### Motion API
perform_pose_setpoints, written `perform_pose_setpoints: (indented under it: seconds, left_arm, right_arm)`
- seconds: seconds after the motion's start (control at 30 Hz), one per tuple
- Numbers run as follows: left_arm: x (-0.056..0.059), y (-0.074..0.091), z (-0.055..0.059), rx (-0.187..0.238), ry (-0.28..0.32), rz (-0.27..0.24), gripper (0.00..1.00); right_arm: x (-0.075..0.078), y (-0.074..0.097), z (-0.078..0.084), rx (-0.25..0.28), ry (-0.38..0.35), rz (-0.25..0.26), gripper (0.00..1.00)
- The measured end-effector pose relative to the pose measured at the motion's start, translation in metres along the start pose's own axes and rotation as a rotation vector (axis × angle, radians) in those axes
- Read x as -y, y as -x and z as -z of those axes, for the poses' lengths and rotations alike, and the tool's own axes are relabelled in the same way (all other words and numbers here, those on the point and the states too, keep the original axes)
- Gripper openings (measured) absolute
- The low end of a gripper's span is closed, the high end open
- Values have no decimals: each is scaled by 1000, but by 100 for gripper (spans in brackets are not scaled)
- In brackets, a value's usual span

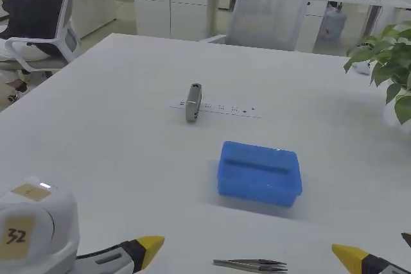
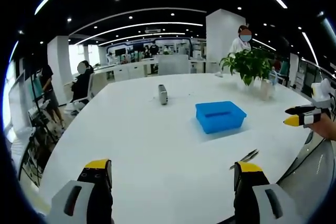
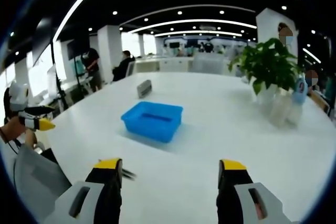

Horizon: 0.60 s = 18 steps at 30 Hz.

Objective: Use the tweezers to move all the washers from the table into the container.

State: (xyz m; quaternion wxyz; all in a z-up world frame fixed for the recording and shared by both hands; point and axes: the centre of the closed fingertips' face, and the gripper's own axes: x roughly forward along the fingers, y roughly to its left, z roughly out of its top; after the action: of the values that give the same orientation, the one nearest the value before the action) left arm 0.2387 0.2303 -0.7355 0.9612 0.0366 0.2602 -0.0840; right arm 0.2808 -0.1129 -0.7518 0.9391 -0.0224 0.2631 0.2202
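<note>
Jaws gape on left gripper, right gripper; metal tweezers near boxy blue container.

The tweezers lie on the tabletop between the left tool and the right tool, just beside the left tool's right jaw and the right tool's left jaw. Beyond them sits the container, ahead and to the right of the left tool and ahead and slightly left of the right tool. A small block stands farther ahead, behind the container and to its left. A potted plant stands ahead and right of the right tool. A chair stands behind the tabletop's far edge.
</note>
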Motion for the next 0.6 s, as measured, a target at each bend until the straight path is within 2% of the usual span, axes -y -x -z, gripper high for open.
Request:
perform_pose_setpoints:
  seconds: [0.6]
  left_arm:
    - [-1, 0, -3, 13, -5, -4, 99]
  right_arm:
    - [2, 0, 0, 1, 2, 10, 74]
